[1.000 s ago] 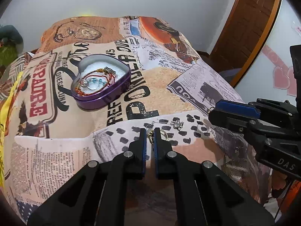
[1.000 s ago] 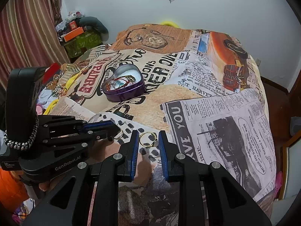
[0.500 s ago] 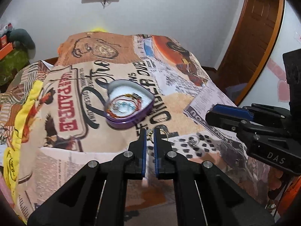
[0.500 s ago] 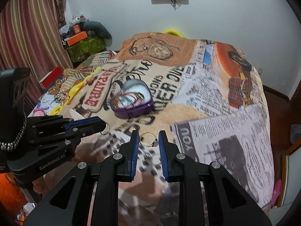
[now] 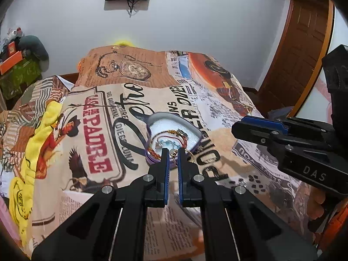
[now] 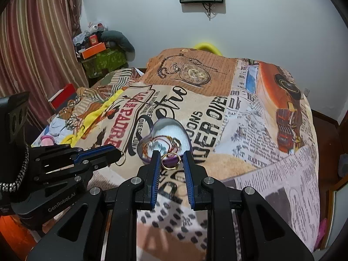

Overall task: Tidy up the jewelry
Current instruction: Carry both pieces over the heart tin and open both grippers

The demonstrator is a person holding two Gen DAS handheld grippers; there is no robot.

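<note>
A purple heart-shaped tin (image 5: 152,120) (image 6: 188,139) with white lining sits on the printed bedspread and holds bracelets and beads. My left gripper (image 5: 173,153) is shut on a gold hoop earring (image 5: 189,154), held in the air just in front of the tin; it also shows in the right wrist view (image 6: 120,159). My right gripper (image 6: 171,158) is shut on a second gold hoop earring (image 6: 170,161), held between its pads just in front of the tin. The right gripper shows in the left wrist view at right (image 5: 239,128).
A small silver jewelry piece (image 6: 186,221) lies on the spotted patch of the bedspread (image 6: 250,113) below the grippers. A yellow cloth (image 5: 43,134) lies at left. Boxes and clutter (image 6: 102,54) stand by the curtain. A wooden door (image 5: 304,50) is at right.
Both grippers have lifted off the bedspread with their earrings and moved forward toward the heart-shaped tin, which now lies just beyond the fingertips.
</note>
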